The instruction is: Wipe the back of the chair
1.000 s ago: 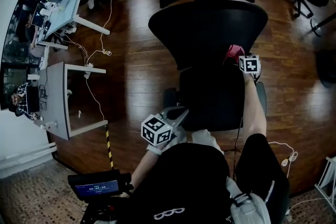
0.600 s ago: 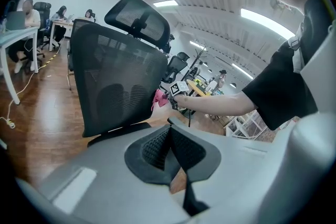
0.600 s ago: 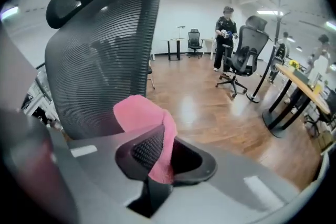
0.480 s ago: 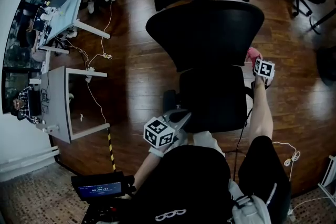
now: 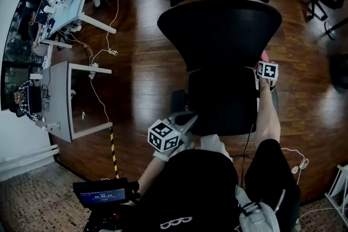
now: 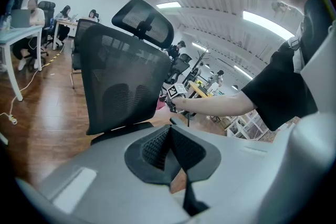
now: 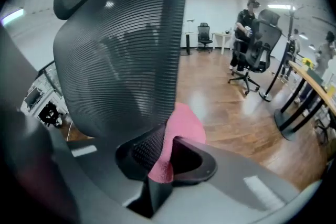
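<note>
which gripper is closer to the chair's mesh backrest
Right. The right gripper, shut on the pink cloth, sits at the edge of the backrest; the left gripper, shut and empty, hangs back by the person's body.

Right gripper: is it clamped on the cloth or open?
Shut on the pink cloth: in the right gripper view the right gripper has both jaws pressed against the cloth, beside the chair back.

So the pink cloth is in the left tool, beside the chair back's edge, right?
No: the cloth is clamped in the right tool, beside the chair back's edge; the right gripper view shows it. The left tool is shut on nothing.
</note>
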`<act>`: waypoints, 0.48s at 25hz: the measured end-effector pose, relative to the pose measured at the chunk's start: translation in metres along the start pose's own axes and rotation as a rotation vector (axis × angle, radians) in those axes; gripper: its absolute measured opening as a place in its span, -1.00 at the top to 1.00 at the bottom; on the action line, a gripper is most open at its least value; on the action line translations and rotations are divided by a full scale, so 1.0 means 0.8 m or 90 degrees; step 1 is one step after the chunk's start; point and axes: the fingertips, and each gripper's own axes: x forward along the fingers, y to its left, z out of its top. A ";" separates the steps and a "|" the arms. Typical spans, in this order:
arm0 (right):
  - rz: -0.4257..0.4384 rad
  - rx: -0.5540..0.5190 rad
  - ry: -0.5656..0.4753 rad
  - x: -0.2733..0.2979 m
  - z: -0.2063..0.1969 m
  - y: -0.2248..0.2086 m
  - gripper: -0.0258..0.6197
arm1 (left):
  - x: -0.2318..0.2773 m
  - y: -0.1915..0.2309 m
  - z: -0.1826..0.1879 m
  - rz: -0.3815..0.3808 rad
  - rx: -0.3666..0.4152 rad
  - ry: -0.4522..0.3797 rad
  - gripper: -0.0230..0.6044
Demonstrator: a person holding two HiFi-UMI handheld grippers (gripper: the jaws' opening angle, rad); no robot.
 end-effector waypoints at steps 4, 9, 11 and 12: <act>0.030 -0.057 0.003 0.012 0.018 0.065 0.80 | -0.011 0.007 0.002 0.012 -0.009 -0.011 0.96; 0.063 -0.092 0.005 0.026 0.027 0.142 0.80 | -0.022 0.019 -0.003 0.016 -0.020 -0.021 0.96; 0.076 -0.104 0.008 0.031 0.026 0.172 0.80 | -0.025 0.023 -0.006 0.016 -0.024 -0.024 0.96; 0.084 -0.111 0.009 0.032 0.026 0.188 0.80 | -0.027 0.024 -0.007 0.017 -0.026 -0.026 0.96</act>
